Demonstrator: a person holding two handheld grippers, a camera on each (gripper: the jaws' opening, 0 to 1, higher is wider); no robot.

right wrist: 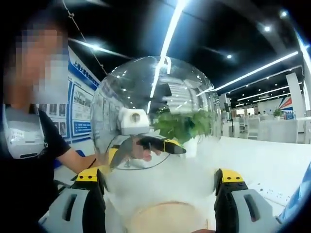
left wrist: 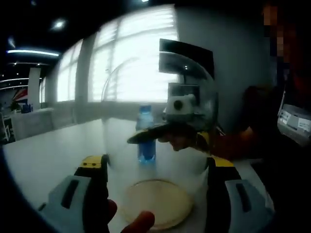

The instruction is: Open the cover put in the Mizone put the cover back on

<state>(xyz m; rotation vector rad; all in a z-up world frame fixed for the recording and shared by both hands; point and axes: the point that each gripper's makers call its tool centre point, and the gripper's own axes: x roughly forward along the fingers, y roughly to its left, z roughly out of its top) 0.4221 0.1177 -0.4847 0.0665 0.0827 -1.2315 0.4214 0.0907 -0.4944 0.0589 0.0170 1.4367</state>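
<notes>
A clear dome cover stands over a round beige base right in front of my left gripper. Its jaws are open wide, one on each side of the dome; I cannot tell if they touch it. A blue Mizone bottle stands upright on the white table behind the dome. My right gripper faces the same cover from the opposite side, jaws open and flanking it above the base. Through the dome each view shows the other gripper and a hand. A blue edge at the right may be the bottle.
The white table runs left toward bright shuttered windows. A person in dark clothes sits close by. A green plant stands behind the dome, with desks and chairs further back on the right.
</notes>
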